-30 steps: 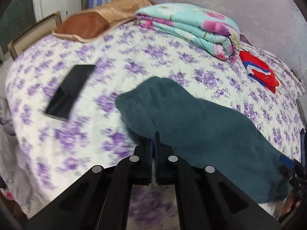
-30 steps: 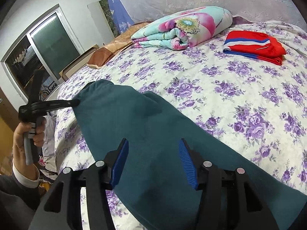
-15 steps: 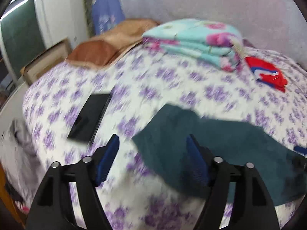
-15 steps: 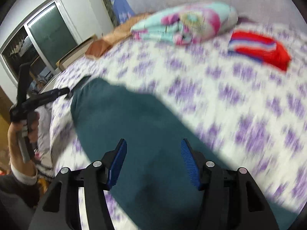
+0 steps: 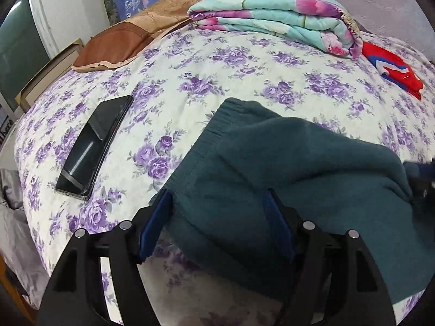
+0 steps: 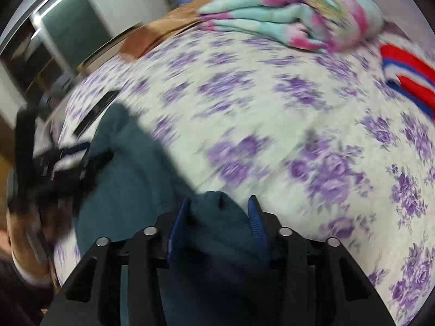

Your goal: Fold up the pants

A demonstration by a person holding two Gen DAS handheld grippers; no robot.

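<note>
The dark teal pants (image 5: 285, 168) lie folded lengthwise on the floral bedsheet (image 5: 217, 62), waistband end toward the left. My left gripper (image 5: 217, 217) is open, its blue pads straddling the near waistband corner, cloth between the jaws. In the right wrist view the pants (image 6: 130, 174) run left, and a bunched fold of them fills the space between my right gripper's (image 6: 217, 225) blue pads, which have closed in on it. The left gripper (image 6: 54, 163) shows blurred at the far end there.
A black phone (image 5: 95, 144) lies on the sheet left of the pants. A folded floral quilt (image 5: 277, 21) and brown pillows (image 5: 130, 38) sit at the back. A folded red garment (image 5: 394, 68) lies at the right. The bed edge runs along the near left.
My left gripper let go of the waistband, opened, and now straddles the pants' corner. My right gripper moved in and narrowed from wide open onto a fold of the pants.
</note>
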